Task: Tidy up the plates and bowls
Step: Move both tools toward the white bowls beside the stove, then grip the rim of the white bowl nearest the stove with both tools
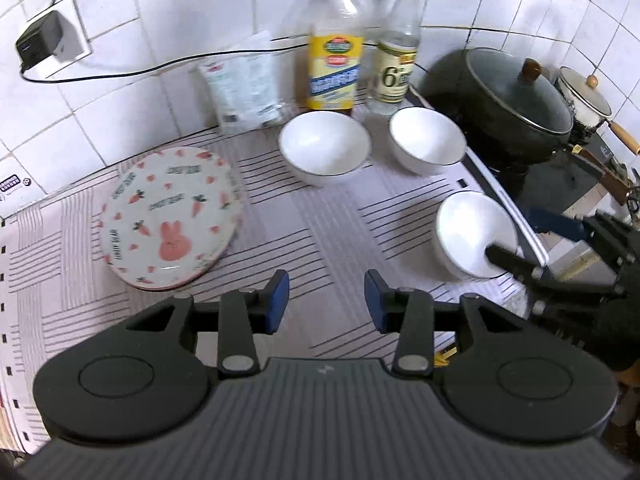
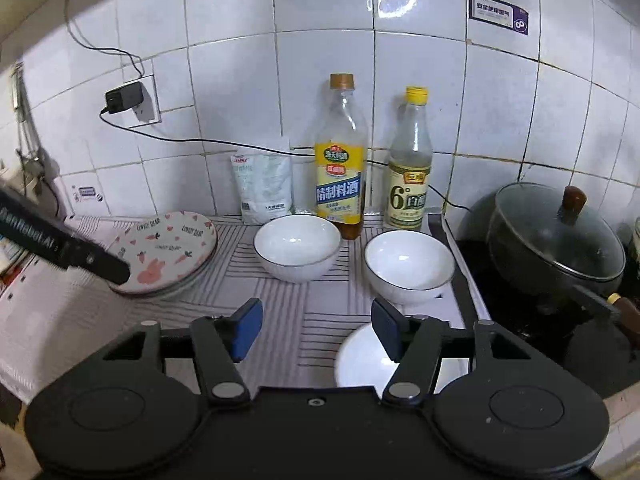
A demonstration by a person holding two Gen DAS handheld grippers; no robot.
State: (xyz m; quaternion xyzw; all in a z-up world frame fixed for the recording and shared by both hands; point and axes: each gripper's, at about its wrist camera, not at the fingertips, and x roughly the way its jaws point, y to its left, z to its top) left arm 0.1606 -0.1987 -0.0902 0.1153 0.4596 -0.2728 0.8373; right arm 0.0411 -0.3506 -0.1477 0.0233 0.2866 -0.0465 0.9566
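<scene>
Three white bowls stand on a striped cloth [image 1: 320, 232]: one at the back middle [image 1: 323, 148] [image 2: 297, 246], one at the back right [image 1: 427, 139] [image 2: 408, 266], one near the right edge [image 1: 474, 234] [image 2: 360, 360]. A rabbit-and-carrot plate [image 1: 172, 216] [image 2: 168, 252] lies at the left. My left gripper [image 1: 326, 306] is open and empty above the cloth, right of the plate. My right gripper [image 2: 316, 330] is open and empty, its right finger over the near bowl's rim; it also shows in the left wrist view [image 1: 524, 244], straddling the near bowl's right rim.
Two bottles [image 2: 341, 160] [image 2: 410, 164] and a white pouch [image 2: 264, 188] stand against the tiled wall. A black lidded pot [image 2: 556, 236] sits on the stove at the right, with a small white pot [image 1: 584, 96] behind. A charger [image 2: 124, 98] and cable hang on the wall.
</scene>
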